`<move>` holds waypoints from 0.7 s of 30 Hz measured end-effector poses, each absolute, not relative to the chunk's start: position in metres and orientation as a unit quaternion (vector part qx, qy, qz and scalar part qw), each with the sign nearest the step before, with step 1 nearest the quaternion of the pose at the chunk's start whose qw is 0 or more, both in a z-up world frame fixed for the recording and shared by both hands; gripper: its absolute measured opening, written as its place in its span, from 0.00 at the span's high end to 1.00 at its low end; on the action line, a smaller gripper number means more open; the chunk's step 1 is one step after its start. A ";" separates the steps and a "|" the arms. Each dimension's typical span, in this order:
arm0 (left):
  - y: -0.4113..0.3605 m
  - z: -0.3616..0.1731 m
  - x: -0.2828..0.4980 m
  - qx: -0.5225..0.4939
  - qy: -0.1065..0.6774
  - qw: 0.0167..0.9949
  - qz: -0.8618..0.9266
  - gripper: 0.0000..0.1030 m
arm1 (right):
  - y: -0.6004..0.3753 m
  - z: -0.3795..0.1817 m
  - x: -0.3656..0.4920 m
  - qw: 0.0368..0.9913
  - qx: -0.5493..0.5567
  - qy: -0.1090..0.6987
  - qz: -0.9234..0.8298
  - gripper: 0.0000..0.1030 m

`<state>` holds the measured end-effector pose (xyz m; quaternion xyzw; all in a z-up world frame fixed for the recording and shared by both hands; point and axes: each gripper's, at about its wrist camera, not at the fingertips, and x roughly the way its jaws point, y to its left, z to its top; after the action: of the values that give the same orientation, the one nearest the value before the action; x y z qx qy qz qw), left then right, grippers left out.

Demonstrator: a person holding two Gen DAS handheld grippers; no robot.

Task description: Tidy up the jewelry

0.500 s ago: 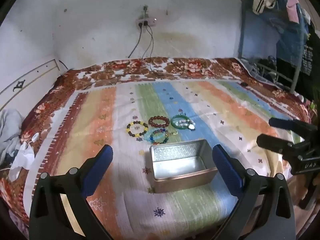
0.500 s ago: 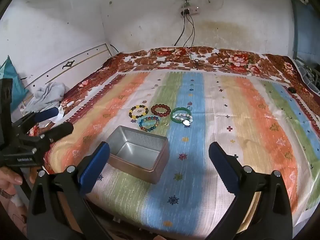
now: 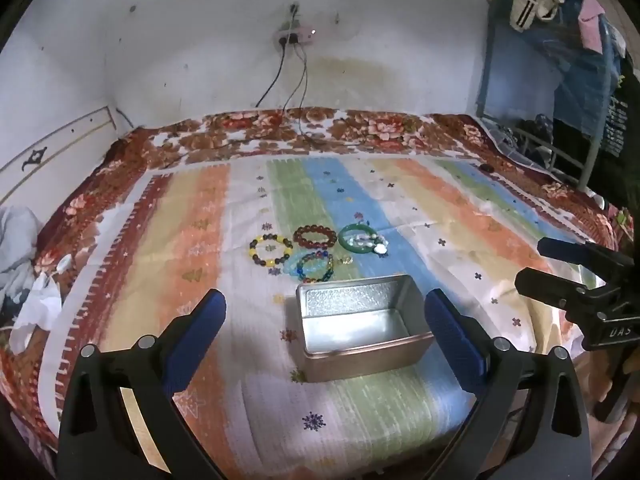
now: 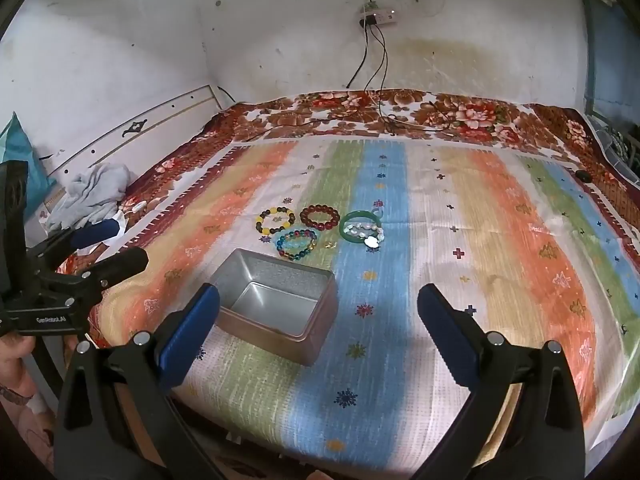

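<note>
A: Hovering over the near edge of the bed [image 3: 460, 216], left claw [image 3: 324, 320], jaws spread wide, nothing between the blue pads [image 3: 452, 332]. Same for right claw [image 4: 318, 316]: released, empty, tilted downward.

B: Noted. Location of the jewelry?

A: Clustered on the striped sheet [image 4: 500, 240], just beyond the tin. Yellow-and-brown bead bracelet [image 3: 271, 249] on the left, dark red bead bracelet [image 3: 315, 236] just beside it, green bangle [image 3: 357, 239] on the right with a white pearl strand [image 3: 366, 239] lying across it. Multicoloured bead bracelet [image 3: 316, 267] nearest the tin, overlapping a pale blue ring [image 3: 292, 267]. Small gold piece [image 4: 329, 245] next to that, too small to identify.

B: And the tin?

A: Open metal tin [image 3: 360, 332], rectangular, lidless, empty inside, resting flat on the sheet, close to the bracelets but apart from them. Framed between the left claw's fingers in the left wrist view; sitting beside the left finger in the right wrist view.

B: Anything else?

A: Floral blanket [image 4: 440, 116] under the sheet, power strip [image 4: 378, 16] on the wall with cables hanging to the bed, grey cloth [image 4: 92, 196] at the left side.
</note>
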<state>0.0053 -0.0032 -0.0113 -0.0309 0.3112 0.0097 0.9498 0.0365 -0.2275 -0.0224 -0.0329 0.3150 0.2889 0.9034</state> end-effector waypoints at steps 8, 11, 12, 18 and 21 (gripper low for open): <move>-0.009 -0.014 0.006 -0.012 0.322 0.947 0.007 0.05 | -0.227 -0.023 0.037 0.903 -0.033 0.317 0.288 0.05; -0.012 -0.013 0.005 -0.006 0.321 0.947 0.004 0.05 | -0.227 -0.022 0.037 0.903 -0.033 0.318 0.288 0.05; -0.012 -0.013 0.005 -0.004 0.319 0.948 0.003 0.05 | -0.227 -0.023 0.038 0.903 -0.033 0.318 0.288 0.05; -0.013 -0.013 0.005 -0.004 0.318 0.948 0.006 0.05 | -0.226 -0.023 0.038 0.902 -0.033 0.319 0.288 0.05; -0.011 -0.012 0.004 -0.009 0.317 0.948 0.008 0.05 | -0.226 -0.024 0.038 0.902 -0.033 0.319 0.288 0.05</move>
<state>0.0042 -0.0111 -0.0118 -0.0092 0.3166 0.0078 0.9485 0.0376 -0.2259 -0.0238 -0.0333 0.3192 0.2876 0.9024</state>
